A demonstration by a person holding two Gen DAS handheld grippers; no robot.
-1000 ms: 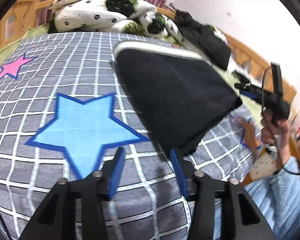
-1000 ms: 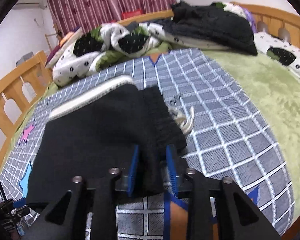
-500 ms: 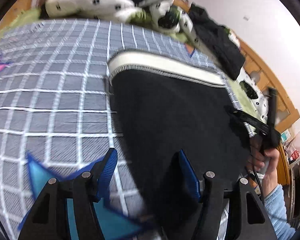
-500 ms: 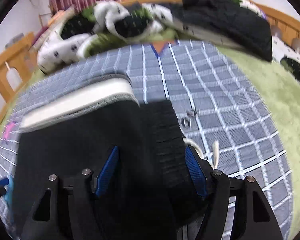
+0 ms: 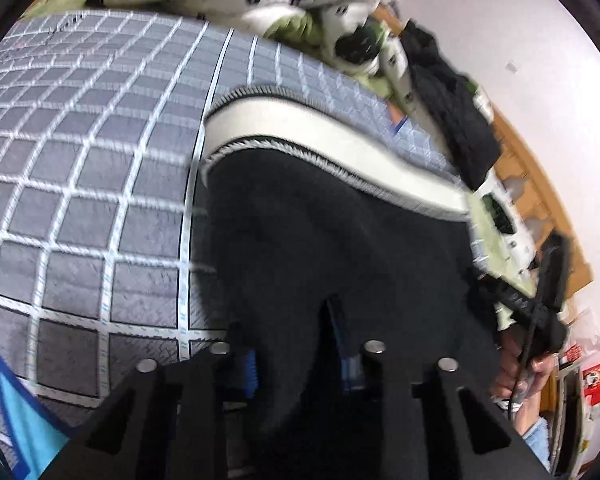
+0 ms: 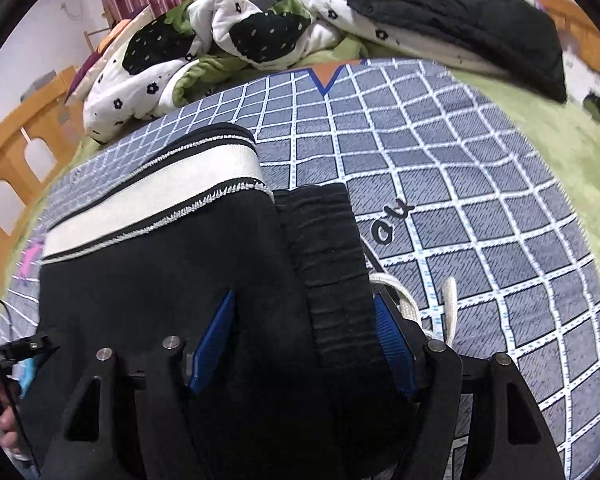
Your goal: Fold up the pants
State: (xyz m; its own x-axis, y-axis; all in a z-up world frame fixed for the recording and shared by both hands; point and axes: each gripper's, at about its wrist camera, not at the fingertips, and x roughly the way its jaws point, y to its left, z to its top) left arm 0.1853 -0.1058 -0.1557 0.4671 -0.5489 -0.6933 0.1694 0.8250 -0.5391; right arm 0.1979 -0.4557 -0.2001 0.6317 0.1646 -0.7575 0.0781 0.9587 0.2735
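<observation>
Black pants [image 5: 332,240] with a white side stripe [image 5: 320,140] lie folded on the grey checked blanket [image 5: 80,184]. My left gripper [image 5: 296,356] has its jaws around the near left edge of the pants, with fabric between the blue pads. In the right wrist view the pants [image 6: 160,280] fill the foreground. The ribbed waistband [image 6: 324,248] and white drawstring [image 6: 448,304] lie at the right. My right gripper [image 6: 304,340] is open wide, its jaws straddling the waistband edge. The right gripper also shows in the left wrist view [image 5: 540,300], at the far right.
A bundled white, black and green quilt [image 6: 204,44] and a black jacket [image 6: 460,16] lie at the far end of the bed. A green sheet [image 6: 556,128] lies to the right. A wooden bed rail [image 6: 24,144] runs along the left.
My left gripper moved forward onto the pants edge and narrowed around the fabric. My right gripper opened from shut and pushed forward over the waistband.
</observation>
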